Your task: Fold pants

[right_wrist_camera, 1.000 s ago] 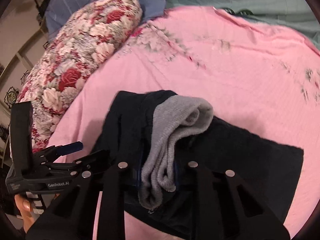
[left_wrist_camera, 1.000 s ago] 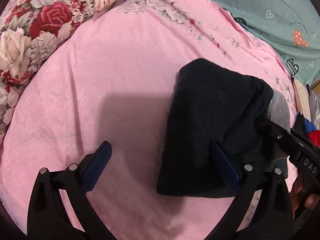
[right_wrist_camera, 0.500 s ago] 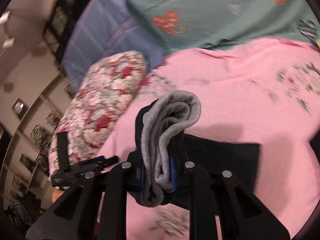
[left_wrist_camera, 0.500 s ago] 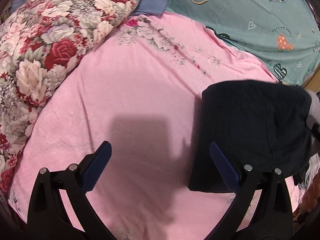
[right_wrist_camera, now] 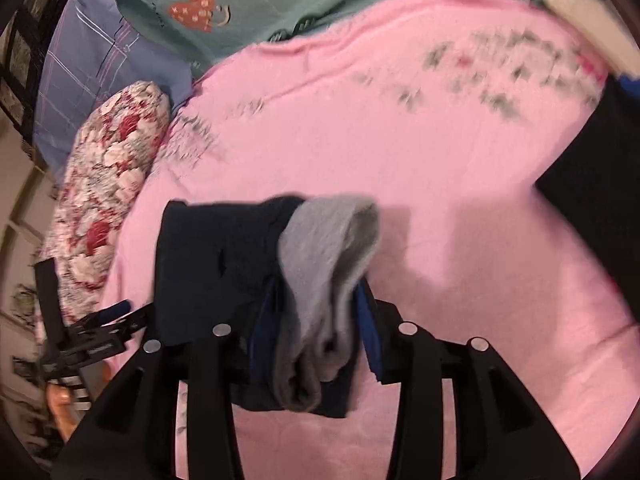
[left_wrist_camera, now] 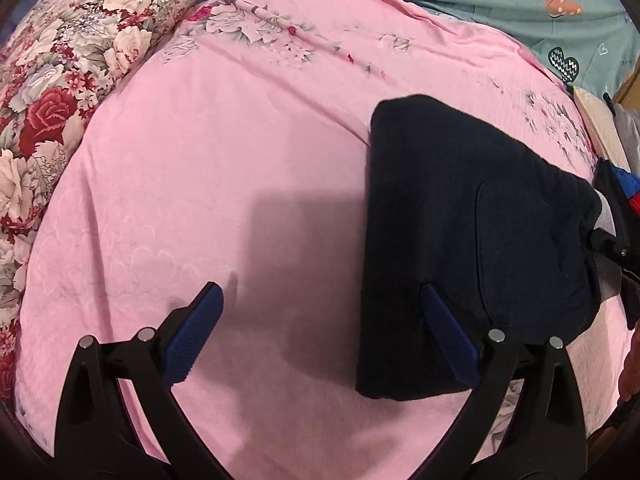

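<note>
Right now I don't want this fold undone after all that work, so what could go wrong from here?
The right tongs pinch only the grey waistband end of the folded pants, so the dark layers could slide apart or droop open. The left tongs stand open, holding nothing, so the bundle has no second support. Another dark garment lies near on the pink sheet and might snag.

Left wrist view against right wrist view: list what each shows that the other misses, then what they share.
Only the left wrist view shows the left gripper open over bare pink sheet, and the pants as one dark folded bundle. Only the right wrist view shows the right gripper shut on the grey waistband, plus the blue pillow. Both show the pants, pink sheet, floral quilt and teal bedding.
</note>
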The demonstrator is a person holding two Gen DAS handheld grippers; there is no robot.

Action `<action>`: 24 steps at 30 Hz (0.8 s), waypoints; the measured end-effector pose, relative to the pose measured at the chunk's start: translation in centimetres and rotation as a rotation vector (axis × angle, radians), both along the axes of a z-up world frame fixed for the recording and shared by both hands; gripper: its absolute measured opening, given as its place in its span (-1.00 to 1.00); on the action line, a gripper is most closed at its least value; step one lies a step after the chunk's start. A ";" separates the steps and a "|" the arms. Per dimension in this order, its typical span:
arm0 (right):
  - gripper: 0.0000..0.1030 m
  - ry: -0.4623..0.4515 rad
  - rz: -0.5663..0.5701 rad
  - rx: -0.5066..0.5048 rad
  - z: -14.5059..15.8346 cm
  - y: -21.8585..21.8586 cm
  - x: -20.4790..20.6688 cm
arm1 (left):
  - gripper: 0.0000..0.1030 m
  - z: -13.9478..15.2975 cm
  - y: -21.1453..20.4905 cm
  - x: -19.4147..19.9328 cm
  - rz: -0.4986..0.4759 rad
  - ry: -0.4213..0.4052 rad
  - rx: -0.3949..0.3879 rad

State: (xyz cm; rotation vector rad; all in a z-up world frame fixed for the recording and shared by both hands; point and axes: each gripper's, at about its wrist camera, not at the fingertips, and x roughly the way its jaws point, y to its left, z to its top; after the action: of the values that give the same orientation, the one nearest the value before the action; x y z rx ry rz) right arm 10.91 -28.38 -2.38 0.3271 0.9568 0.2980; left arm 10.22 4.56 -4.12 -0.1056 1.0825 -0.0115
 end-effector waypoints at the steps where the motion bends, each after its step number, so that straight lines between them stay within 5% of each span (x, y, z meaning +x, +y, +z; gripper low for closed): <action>1: -0.20 -0.051 -0.037 -0.075 0.9 -0.1 -0.1 | 0.94 0.5 0.2 0.1 0.001 -0.008 0.000; 3: -0.22 -0.148 -0.056 -0.176 2.5 0.4 0.0 | 0.94 2.2 0.4 0.9 0.013 -0.039 0.003; 8: -0.55 -0.196 0.078 -0.116 3.6 4.3 1.4 | 0.94 3.7 -1.4 5.0 0.007 -0.062 0.062; 10: -0.55 -0.149 0.107 -0.099 2.7 5.0 2.3 | 0.94 2.7 -2.4 6.3 0.011 -0.037 0.104; 14: -1.00 -0.083 0.058 -0.183 -1.1 3.1 4.3 | 0.96 -0.4 -2.7 8.4 -0.002 0.041 0.095; 16: -1.00 -0.066 0.067 -0.121 -1.8 2.1 4.7 | 0.96 -1.1 -2.0 8.8 0.013 0.077 0.032; 18: -1.00 -0.085 0.069 -0.139 -1.0 2.7 4.0 | 0.96 -0.7 -2.2 8.7 0.006 0.070 0.049; 24: -0.49 -0.126 0.117 -0.046 1.2 2.4 -1.3 | 0.96 2.4 -1.0 5.4 0.018 0.022 0.009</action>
State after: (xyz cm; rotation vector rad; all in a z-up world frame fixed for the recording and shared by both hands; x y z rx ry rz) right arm 9.66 -25.97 -1.13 0.2078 0.8587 0.3978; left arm 15.59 3.52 -1.73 -0.1071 1.1039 0.0107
